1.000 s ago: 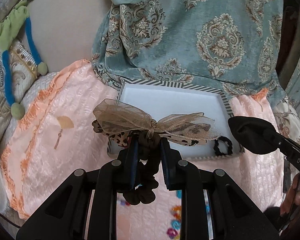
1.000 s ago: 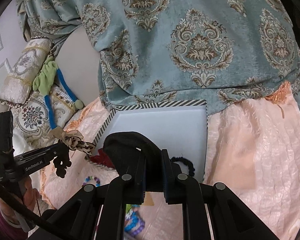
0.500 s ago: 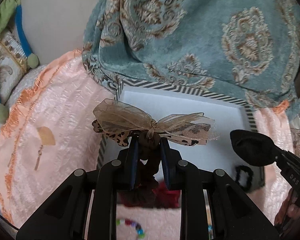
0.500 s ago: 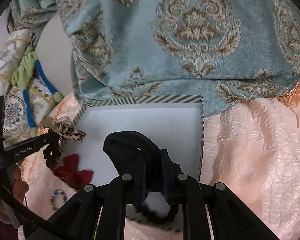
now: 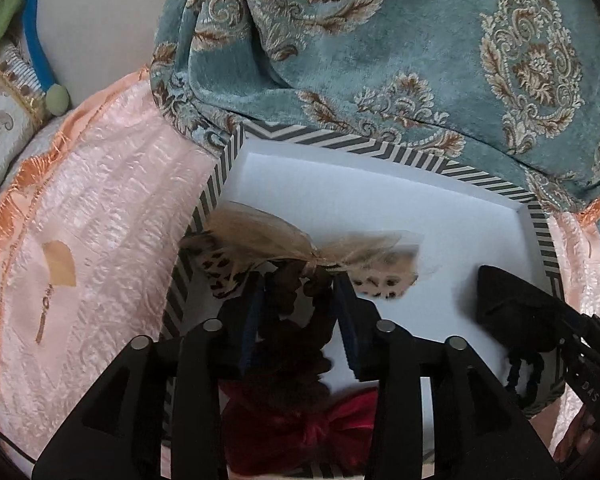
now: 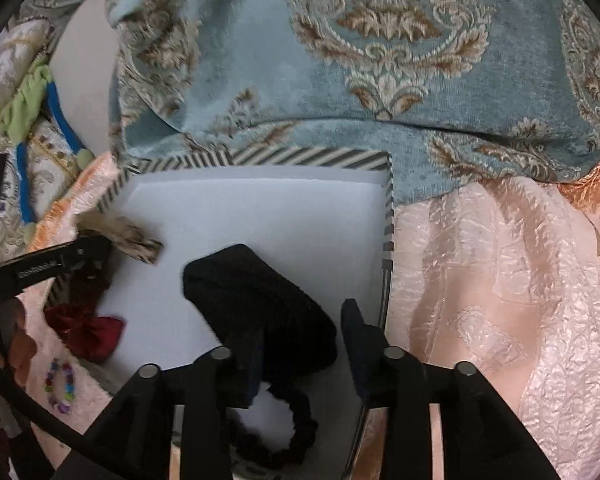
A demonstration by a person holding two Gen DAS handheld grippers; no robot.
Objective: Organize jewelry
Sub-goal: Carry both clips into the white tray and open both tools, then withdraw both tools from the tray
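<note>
Both tongs are tilting steeply down over the white box (image 5: 380,200) with its black-and-white striped rim, and we are letting their jaws open. In the left tongs (image 5: 300,280) we are seeing the leopard-print bow scrunchie (image 5: 260,240) still between the blue pads: its gauzy beige bow is spreading across the fingertips and its dark brown ruffled loop is hanging down the gap, over the near left corner of the box. Whether the pads are still pressing on it we cannot tell; the loop is filling the space between them. In the right tongs (image 6: 304,312) the jaws are standing clearly apart. The black cloth piece (image 6: 256,292) is lying against the left finger and reaching forward onto the white floor of the box, while the right finger (image 6: 360,340) is clear of it.

Below the left tongs a red velvet bow (image 5: 300,428) is lying at the near edge of the box, and a black scrunchie (image 6: 284,436) is resting in the near right corner, under the right tongs. A coloured bead bracelet (image 6: 60,388) is lying outside the box on the peach bedspread (image 6: 500,280). A teal damask cloth (image 5: 380,60) is draped beyond the far rim.

On the right tongs' arm, seen from the left wrist view, we are reading the letters "DAS" (image 5: 590,390). The white lettering on the left tongs' arm is too blurred to read.
</note>
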